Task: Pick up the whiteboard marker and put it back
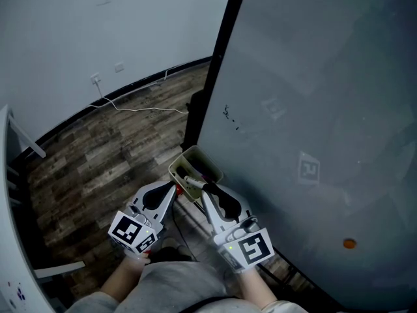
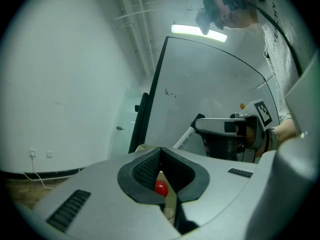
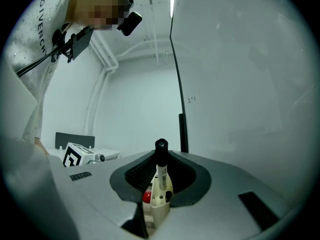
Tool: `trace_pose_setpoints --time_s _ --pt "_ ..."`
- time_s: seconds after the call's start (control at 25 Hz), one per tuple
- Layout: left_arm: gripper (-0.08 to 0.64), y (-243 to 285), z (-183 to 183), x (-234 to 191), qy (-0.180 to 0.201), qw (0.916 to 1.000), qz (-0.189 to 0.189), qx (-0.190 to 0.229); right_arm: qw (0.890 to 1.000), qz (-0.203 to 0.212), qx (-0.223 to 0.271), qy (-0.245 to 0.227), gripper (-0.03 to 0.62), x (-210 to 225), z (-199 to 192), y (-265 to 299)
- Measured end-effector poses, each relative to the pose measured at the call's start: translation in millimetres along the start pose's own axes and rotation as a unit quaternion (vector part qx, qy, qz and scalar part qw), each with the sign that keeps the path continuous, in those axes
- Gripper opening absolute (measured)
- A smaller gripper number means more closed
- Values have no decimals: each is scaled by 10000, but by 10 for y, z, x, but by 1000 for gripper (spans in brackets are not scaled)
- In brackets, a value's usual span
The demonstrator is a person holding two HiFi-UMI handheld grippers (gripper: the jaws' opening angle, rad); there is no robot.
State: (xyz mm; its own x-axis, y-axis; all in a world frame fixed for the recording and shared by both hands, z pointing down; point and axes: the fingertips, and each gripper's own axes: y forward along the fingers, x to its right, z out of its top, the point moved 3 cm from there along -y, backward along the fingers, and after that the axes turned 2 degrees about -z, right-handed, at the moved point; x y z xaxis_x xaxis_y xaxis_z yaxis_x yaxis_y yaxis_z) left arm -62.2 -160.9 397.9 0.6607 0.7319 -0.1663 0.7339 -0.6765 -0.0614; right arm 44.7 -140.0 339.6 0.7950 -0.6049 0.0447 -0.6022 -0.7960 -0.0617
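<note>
You are pinching the black-capped whiteboard marker (image 3: 160,173) in your right gripper (image 1: 208,191), apparently over the beige holder (image 1: 184,162) beside the whiteboard (image 1: 313,96). Your left gripper (image 2: 160,154) is sitting pressed together, and your shirt (image 3: 30,59) is showing "GIVENCH".

Whiteboard (image 1: 313,96) blocks everything on my right. Pen holder (image 1: 174,171) sits near, at its left edge, pens already inside. Wood floor (image 1: 98,162), left and far, lies open.
</note>
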Motion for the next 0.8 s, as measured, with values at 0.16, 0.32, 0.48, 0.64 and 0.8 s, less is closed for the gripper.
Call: trace_pose_setpoints --time_s 0.16,0.32,0.48,0.64,0.8 --pt "15 9 40 -2 20 10000 -10 37 10000 19 34 -4 77 -8 46 9" --pt "15 14 62 -14 23 10000 0 69 10000 69 -36 -31 77 -11 40 1" --pt "15 17 85 -33 19 10000 27 88 9998 170 -45 35 77 -36 82 20" --pt "15 2 100 -48 6 9999 73 99 9998 176 -81 44 77 -37 97 22" --pt "15 -4 97 -54 32 9999 81 126 9997 177 -134 45 77 -22 102 18"
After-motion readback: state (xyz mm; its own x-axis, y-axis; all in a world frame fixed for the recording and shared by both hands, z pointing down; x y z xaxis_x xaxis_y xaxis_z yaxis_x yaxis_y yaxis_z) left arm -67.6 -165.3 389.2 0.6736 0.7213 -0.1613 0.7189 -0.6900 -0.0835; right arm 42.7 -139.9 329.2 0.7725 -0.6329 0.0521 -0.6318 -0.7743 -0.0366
